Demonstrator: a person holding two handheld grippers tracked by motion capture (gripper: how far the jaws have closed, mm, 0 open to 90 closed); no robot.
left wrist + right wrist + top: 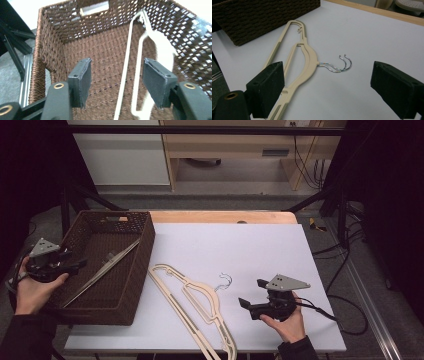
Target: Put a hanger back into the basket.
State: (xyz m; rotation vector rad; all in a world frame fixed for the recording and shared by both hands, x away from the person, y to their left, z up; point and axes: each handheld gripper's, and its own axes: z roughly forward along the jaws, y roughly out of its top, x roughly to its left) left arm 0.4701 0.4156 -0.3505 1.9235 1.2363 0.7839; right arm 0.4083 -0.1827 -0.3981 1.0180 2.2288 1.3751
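Note:
A dark brown wicker basket (139,285) stands at the table's left, and a cream hanger (102,270) lies slantwise inside it. My left gripper (75,261) hovers over the basket's left rim. In the left gripper view its jaws (116,80) stand open over the basket floor (100,50), with the hanger (127,62) lying beyond them, untouched. Two cream hangers (195,305) with metal hooks (225,281) lie stacked on the white mat beside the basket. My right gripper (251,293) is open just right of them. Its wide jaws (327,87) frame the hangers (308,60) and hold nothing.
The white mat (240,245) covers a wooden table whose far edge (220,216) shows. Cables trail off the right side (345,315). A black frame and pale cabinets (125,155) stand beyond the table. The basket's corner (262,17) sits at the top left of the right gripper view.

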